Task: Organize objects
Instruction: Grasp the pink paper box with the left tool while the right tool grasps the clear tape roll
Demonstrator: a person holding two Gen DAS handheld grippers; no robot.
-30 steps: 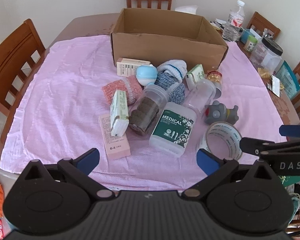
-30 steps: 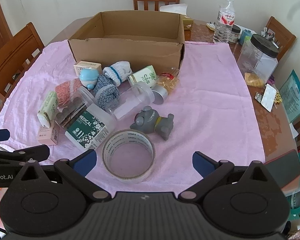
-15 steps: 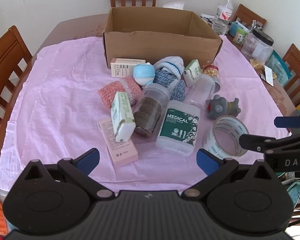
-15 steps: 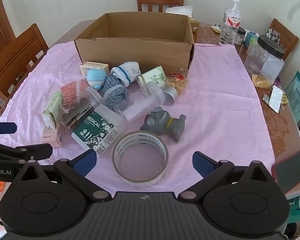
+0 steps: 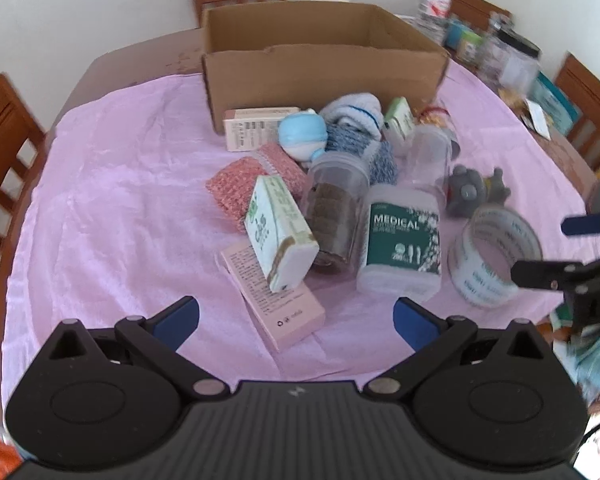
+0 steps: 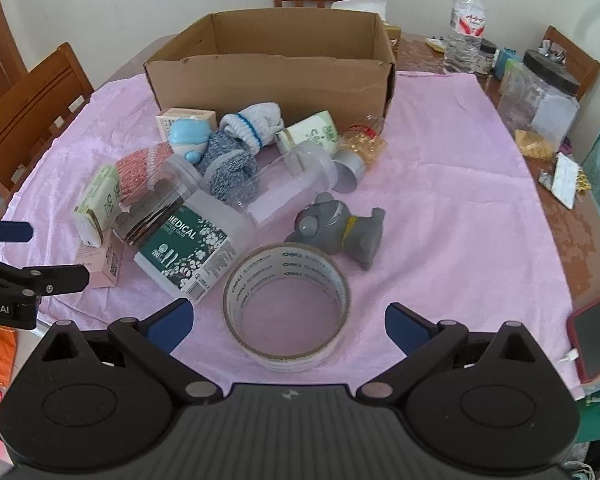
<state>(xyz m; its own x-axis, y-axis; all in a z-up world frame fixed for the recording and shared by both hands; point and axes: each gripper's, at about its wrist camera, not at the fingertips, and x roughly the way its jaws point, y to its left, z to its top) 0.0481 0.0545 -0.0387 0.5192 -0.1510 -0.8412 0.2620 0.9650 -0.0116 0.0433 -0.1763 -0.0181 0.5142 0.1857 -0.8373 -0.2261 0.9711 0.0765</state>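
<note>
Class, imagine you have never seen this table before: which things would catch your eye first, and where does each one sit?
The open cardboard box at the far side of the pink cloth dominates, and no items show inside it. In front of it lies a jumbled pile, with the green-labelled MEDICAL tub on its side. Nearest the open right gripper lies the roll of clear tape, with the grey toy elephant just behind.

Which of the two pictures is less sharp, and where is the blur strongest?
Left wrist view: motion blur, strongest at the right edge, over the jars and the right tool; the cardboard box is soft. Right wrist view: sharp, the tape roll print readable; both views bend straight lines, fisheye.
</note>
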